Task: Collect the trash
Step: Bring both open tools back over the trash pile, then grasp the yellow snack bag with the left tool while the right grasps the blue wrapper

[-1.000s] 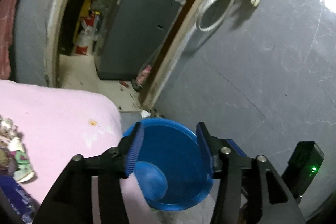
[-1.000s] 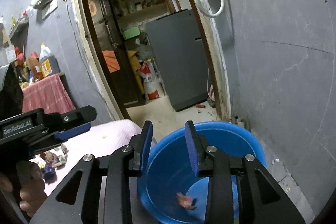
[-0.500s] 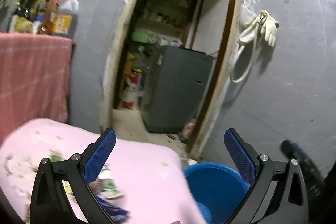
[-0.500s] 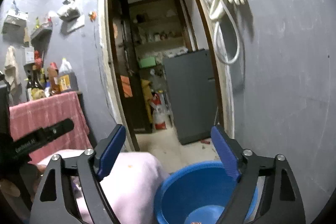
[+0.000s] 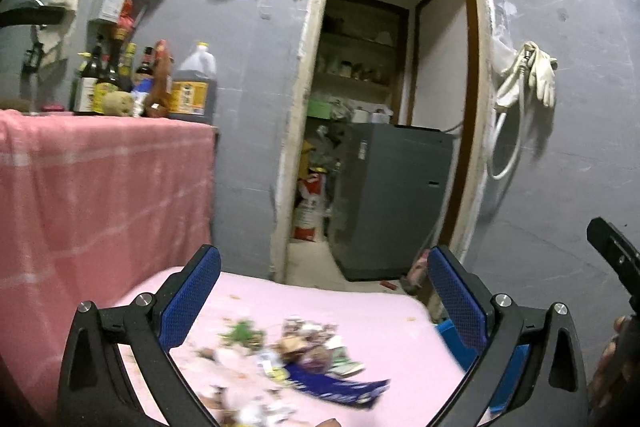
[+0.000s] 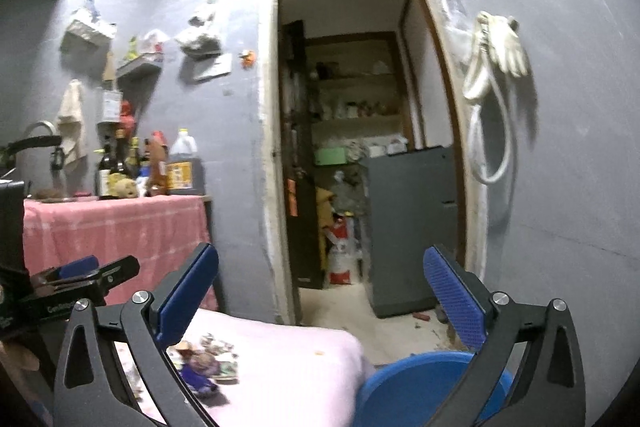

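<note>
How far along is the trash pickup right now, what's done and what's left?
Partly done at best. Both grippers are empty: the left gripper and right gripper stand wide open, the right one's jaws having just opened. The blue basin sits beside the pink table; its inside is hidden. A pile of wrappers is left to collect.

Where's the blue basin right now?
The blue basin sits on the floor at the lower right of the right wrist view, just right of the pink-covered table and in front of the doorway.

Both grippers lifted off the blue basin (image 6: pixel 416 383), jaws just opened wide, empty, trash pile (image 5: pixel 304 355) now ahead.
</note>
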A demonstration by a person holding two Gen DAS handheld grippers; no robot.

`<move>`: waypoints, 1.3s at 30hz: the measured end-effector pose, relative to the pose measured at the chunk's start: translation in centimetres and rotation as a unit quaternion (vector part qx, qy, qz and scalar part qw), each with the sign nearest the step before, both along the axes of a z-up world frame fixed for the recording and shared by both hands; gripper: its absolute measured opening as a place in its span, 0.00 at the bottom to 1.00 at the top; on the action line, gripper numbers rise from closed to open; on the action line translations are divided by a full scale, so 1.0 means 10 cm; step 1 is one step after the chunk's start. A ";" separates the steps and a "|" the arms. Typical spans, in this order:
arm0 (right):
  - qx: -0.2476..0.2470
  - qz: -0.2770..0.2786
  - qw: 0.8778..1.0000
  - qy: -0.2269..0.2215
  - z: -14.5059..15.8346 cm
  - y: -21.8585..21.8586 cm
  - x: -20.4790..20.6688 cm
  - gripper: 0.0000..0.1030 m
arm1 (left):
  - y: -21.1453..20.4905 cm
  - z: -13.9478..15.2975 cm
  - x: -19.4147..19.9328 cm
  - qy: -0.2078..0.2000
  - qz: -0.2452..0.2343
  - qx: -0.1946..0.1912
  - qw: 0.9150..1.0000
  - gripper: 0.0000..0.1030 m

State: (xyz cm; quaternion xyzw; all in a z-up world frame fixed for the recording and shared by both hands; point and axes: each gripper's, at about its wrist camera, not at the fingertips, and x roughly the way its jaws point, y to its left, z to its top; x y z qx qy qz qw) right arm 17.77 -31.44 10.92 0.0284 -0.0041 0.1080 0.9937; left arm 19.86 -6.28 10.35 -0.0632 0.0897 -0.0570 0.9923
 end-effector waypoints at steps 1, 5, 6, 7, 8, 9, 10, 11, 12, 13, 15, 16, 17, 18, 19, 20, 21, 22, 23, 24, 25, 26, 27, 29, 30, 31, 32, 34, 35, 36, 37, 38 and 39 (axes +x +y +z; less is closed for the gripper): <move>-0.004 0.007 1.000 -0.004 0.00 0.07 -0.01 1.00 | 0.06 0.01 -0.02 0.000 0.005 0.000 1.000 0.98; -0.010 0.032 0.999 -0.014 -0.02 0.32 -0.03 1.00 | 0.34 -0.03 -0.14 0.004 0.026 0.005 1.000 0.98; -0.012 0.038 0.999 -0.015 -0.03 0.37 -0.02 1.00 | 0.40 -0.05 -0.16 0.007 0.031 0.007 0.999 0.98; -0.015 0.043 0.999 -0.016 -0.05 0.43 -0.01 1.00 | 0.49 -0.08 -0.18 0.010 0.034 0.008 0.999 0.98; -0.018 0.048 0.999 -0.015 -0.08 0.48 0.00 1.00 | 0.56 -0.12 -0.20 0.015 0.039 0.009 0.999 0.98; -0.021 0.053 0.998 -0.013 -0.10 0.52 0.00 1.00 | 0.61 -0.15 -0.22 0.020 0.043 0.009 0.999 0.98; -0.024 0.059 0.998 -0.009 -0.13 0.57 0.02 1.00 | 0.66 -0.19 -0.23 0.025 0.046 0.008 0.999 0.98; -0.029 0.065 0.997 -0.002 -0.16 0.62 0.05 1.00 | 0.72 -0.25 -0.26 0.032 0.049 0.008 0.998 0.98; -0.033 0.070 0.997 0.005 -0.20 0.66 0.08 1.00 | 0.75 -0.29 -0.26 0.038 0.051 0.008 0.998 0.98; -0.036 0.075 0.996 0.014 -0.24 0.70 0.11 1.00 | 0.78 -0.34 -0.28 0.044 0.051 0.009 0.998 0.98; -0.036 0.084 0.995 0.031 -0.31 0.75 0.17 1.00 | 0.82 -0.45 -0.32 0.055 0.052 0.019 0.997 0.98; -0.035 0.089 0.995 0.040 -0.36 0.77 0.20 1.00 | 0.83 -0.49 -0.32 0.060 0.050 0.024 0.997 0.98; -0.035 0.094 0.994 0.049 -0.40 0.79 0.23 1.00 | 0.84 -0.56 -0.33 0.069 0.046 0.030 0.996 0.98; -0.036 0.097 0.993 0.057 -0.44 0.80 0.26 1.00 | 0.84 -0.61 -0.32 0.077 0.043 0.034 0.996 0.98; -0.038 0.099 0.992 0.068 -0.48 0.82 0.30 1.00 | 0.85 -0.66 -0.32 0.087 0.038 0.037 0.995 0.98; -0.040 0.102 0.991 0.079 -0.53 0.84 0.33 1.00 | 0.84 -0.73 -0.32 0.099 0.030 0.040 0.994 0.98; -0.042 0.104 0.990 0.088 -0.57 0.85 0.35 1.00 | 0.84 -0.79 -0.32 0.110 0.023 0.041 0.993 0.98; -0.044 0.107 0.988 0.098 -0.61 0.87 0.38 1.00 | 0.85 -0.84 -0.32 0.118 0.017 0.041 0.992 0.98; -0.045 0.110 0.987 0.107 -0.65 0.88 0.41 1.00 | 0.84 -0.90 -0.31 0.128 0.011 0.041 0.991 0.98; -0.047 0.113 0.986 0.115 -0.68 0.90 0.44 1.00 | 0.84 -0.95 -0.31 0.136 0.006 0.041 0.990 0.98; -0.049 0.114 0.984 0.125 -0.72 0.91 0.47 1.00 | 0.84 -0.98 -0.29 0.146 0.002 0.040 0.988 0.98; -0.051 0.116 0.983 0.134 -0.76 0.93 0.49 1.00 | 0.83 -1.01 -0.27 0.155 -0.003 0.039 0.987 0.98; -0.052 0.119 0.981 0.142 -0.79 0.93 0.52 1.00 | 0.83 -1.03 -0.25 0.164 -0.008 0.037 0.986 0.98; -0.056 0.120 0.979 0.157 -0.86 0.95 0.56 1.00 | 0.82 -1.04 -0.23 0.175 -0.019 0.033 0.984 0.98; -0.059 0.118 0.978 0.163 -0.88 0.96 0.58 1.00 | 0.81 -1.05 -0.21 0.181 -0.026 0.032 0.983 0.98; -0.061 0.117 0.977 0.169 -0.91 0.97 0.59 1.00 | 0.81 -1.05 -0.20 0.186 -0.033 0.030 0.982 0.98; -0.063 0.118 0.976 0.175 -0.94 0.97 0.61 1.00 | 0.80 -1.07 -0.19 0.192 -0.040 0.028 0.980 0.98; -0.064 0.120 0.973 0.185 -0.99 0.98 0.63 1.00 | 0.78 -1.08 -0.13 0.207 -0.056 0.024 0.977 0.97; -0.065 0.121 0.972 0.189 -1.01 0.98 0.64 1.00 | 0.78 -1.11 -0.11 0.215 -0.064 0.022 0.974 0.95; -0.064 0.122 0.972 0.191 -1.02 0.98 0.65 1.00 | 0.77 -1.12 -0.09 0.221 -0.073 0.019 0.972 0.92; -0.063 0.123 0.971 0.193 -1.03 0.97 0.65 1.00 | 0.77 -1.13 -0.07 0.226 -0.080 0.017 0.971 0.87; -0.061 0.125 0.971 0.196 -1.04 0.97 0.66 1.00 | 0.76 -1.14 -0.05 0.233 -0.087 0.015 0.969 0.83; -0.061 0.127 0.970 0.197 -1.05 0.96 0.66 0.99 | 0.75 -1.14 -0.04 0.239 -0.094 0.014 0.966 0.83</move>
